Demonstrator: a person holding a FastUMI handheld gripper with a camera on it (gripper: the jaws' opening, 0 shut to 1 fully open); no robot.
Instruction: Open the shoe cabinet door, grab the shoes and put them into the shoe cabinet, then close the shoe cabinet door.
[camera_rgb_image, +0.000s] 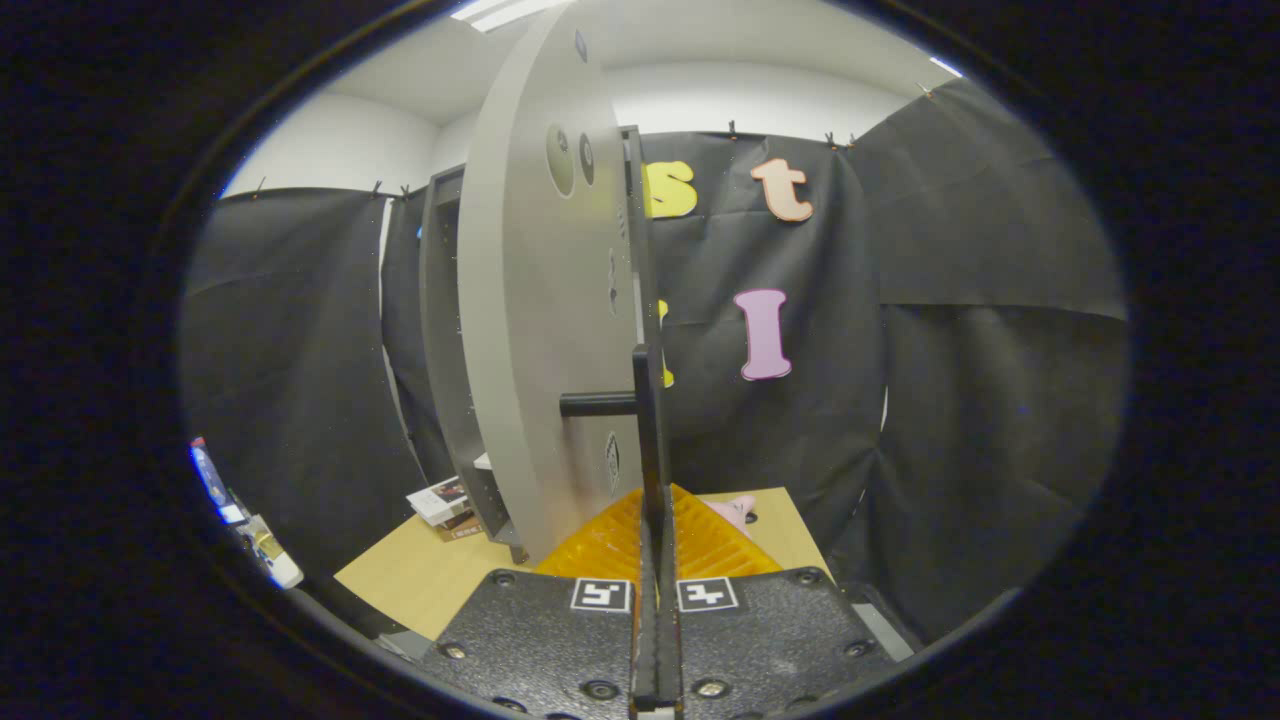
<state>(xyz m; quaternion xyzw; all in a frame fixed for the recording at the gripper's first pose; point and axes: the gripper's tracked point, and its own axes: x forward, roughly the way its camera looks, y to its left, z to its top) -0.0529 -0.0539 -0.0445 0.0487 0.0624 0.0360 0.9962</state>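
Note:
The grey shoe cabinet door (540, 330) stands swung out towards me, nearly edge-on. Its black bar handle (648, 420) runs upright along the door's free edge, held off the door by a short black post (598, 404). My gripper (656, 505) is shut on the lower part of this handle, which passes between the two fingers. The cabinet body (442, 330) stands behind the door, and its inside is hidden. A small part of a pink shoe (736, 510) lies on the table just beyond the fingers.
The cabinet stands on a light wooden table (420, 575). A few stacked books (442, 502) lie at the cabinet's foot. Black cloth walls close in behind and to both sides. Some small items (262, 545) sit off the table's near corner.

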